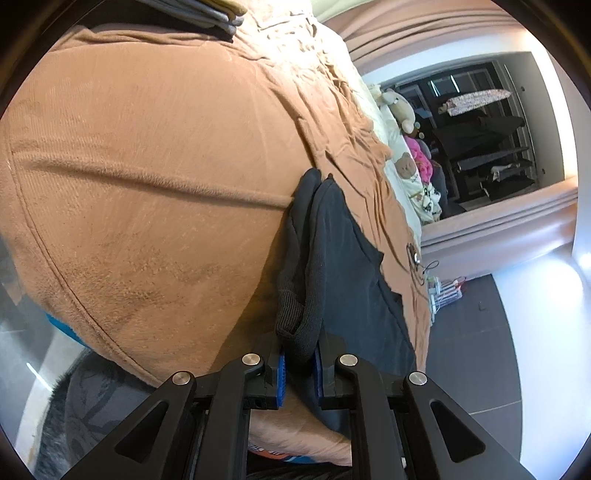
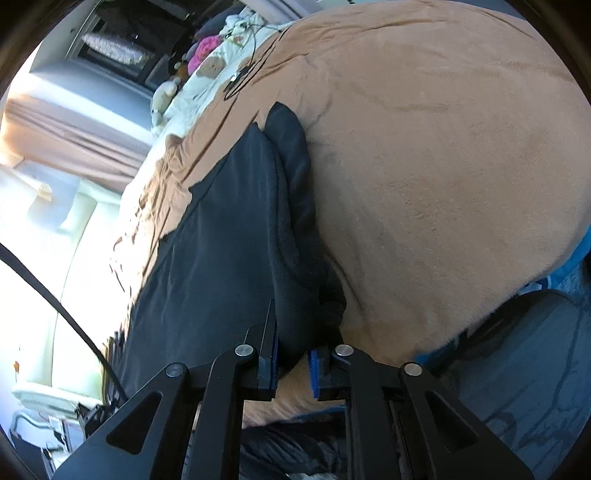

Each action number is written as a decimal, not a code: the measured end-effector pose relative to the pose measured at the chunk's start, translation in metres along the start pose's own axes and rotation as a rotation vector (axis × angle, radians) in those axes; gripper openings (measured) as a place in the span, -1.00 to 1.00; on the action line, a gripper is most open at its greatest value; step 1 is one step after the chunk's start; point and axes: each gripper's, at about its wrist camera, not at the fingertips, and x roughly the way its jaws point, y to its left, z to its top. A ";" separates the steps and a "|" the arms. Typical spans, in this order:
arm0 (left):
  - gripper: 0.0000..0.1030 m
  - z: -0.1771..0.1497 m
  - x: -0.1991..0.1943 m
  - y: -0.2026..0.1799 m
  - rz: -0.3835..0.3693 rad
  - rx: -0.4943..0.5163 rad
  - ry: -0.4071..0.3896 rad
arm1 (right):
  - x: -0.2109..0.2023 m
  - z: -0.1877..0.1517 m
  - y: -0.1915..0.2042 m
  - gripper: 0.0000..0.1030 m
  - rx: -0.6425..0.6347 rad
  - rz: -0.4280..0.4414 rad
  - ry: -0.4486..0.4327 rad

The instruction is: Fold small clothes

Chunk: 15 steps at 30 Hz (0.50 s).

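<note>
Garment, dark navy or black (image 1: 332,258), lies on a bed under a tan fleece blanket (image 1: 147,166); ribbed hem or cuff bunched at its near edge.

Left gripper (image 1: 297,369): jaws nearly closed, blue pads pinching the ribbed fold of the garment, cloth rising in a ridge out of the grip. Right gripper (image 2: 293,363): jaws narrowed around the thick dark edge; fabric sits between the pads and seems caught by the left-hand pad, though contact on the other pad is not plain. Looks like a light hold.

Judgement: both grips sit on the same long edge, one at each end, so the edge can be lifted and carried over evenly as one fold line. Holding at the hem keeps the layers together.

Hard to make out: what sort of garment it is, since the far part drapes toward the bed's side and the near part is hidden beneath the jaws. A folded grey stack (image 1: 218,14) is cut off at the frame top. Soft toys (image 1: 400,107) and a pink item sit well apart at the bed's far end. Blue patterned fabric (image 2: 580,243) peeks from under the blanket; identity unclear.
</note>
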 end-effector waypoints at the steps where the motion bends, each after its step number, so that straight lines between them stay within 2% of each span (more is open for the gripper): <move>1: -0.77 0.000 0.002 0.002 0.004 0.006 0.005 | -0.005 0.001 0.001 -0.77 -0.012 -0.006 0.004; 5: -0.73 0.001 0.008 0.005 0.014 0.004 0.021 | -0.024 0.003 0.007 -0.74 -0.066 -0.047 0.009; 7: -0.66 0.000 0.010 0.008 0.001 -0.004 0.033 | -0.034 0.002 0.013 -0.74 -0.118 -0.077 0.003; 11: -0.37 0.001 0.013 0.016 -0.029 -0.016 0.061 | -0.048 -0.001 0.031 -0.74 -0.212 -0.101 0.000; 15: -0.29 0.000 0.016 0.017 -0.041 -0.015 0.078 | -0.058 -0.007 0.050 -0.74 -0.284 -0.114 -0.022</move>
